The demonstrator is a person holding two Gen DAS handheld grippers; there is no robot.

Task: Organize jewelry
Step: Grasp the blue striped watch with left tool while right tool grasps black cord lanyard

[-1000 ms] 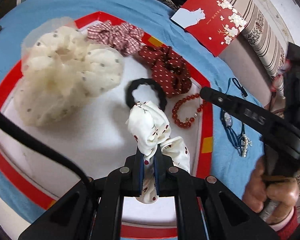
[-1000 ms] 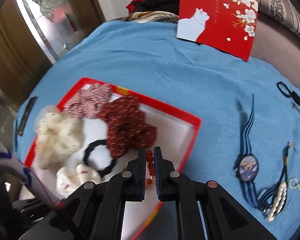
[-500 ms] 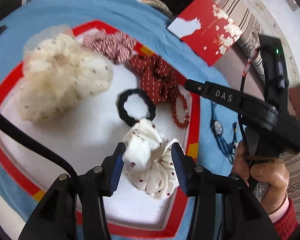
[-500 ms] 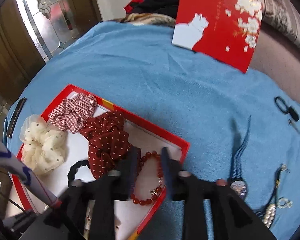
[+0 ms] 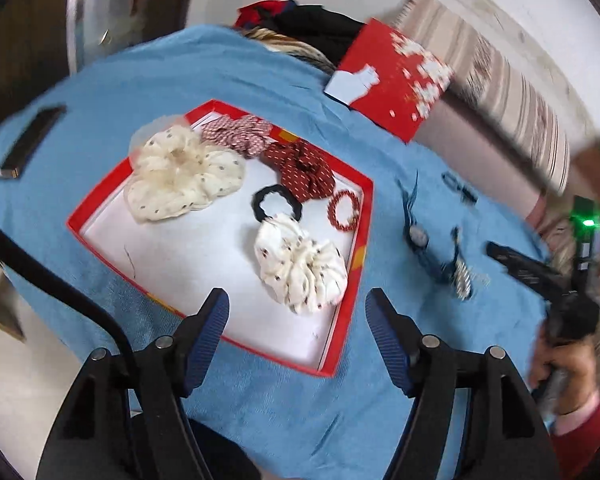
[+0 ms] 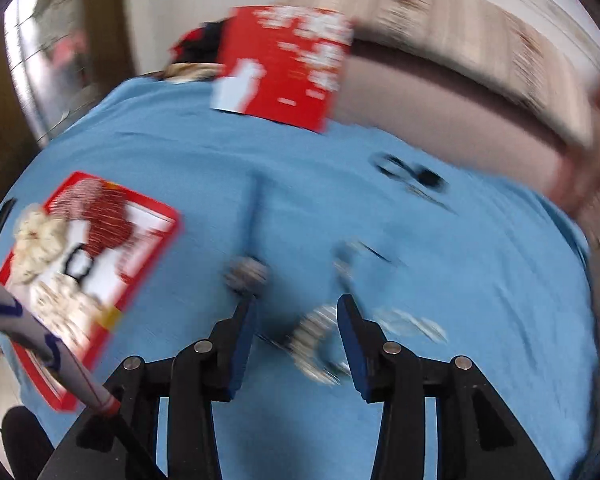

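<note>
Scrunchie (image 5: 300,264), white with dark specks (ruffled), lies in red tray (image 5: 350,316); both hand-held grippers (image 5: 296,300) (image 6: 296,316) gape, empty.

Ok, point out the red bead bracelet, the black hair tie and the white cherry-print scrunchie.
red bead bracelet (image 5: 343,211), left wrist view, left arc of beads.
black hair tie (image 5: 260,203), left wrist view, left edge.
white cherry-print scrunchie (image 5: 300,264), left wrist view, middle folds.

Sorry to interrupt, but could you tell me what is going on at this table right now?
A person is sorting jewelry and hair ties into a red tray on a blue cloth. Both claws are open and hold nothing. The left claw hangs above the tray's near edge, close to a white scrunchie lying inside by a red bead bracelet. The right claw is over the loose necklaces on the cloth, though that view is blurred.
</note>
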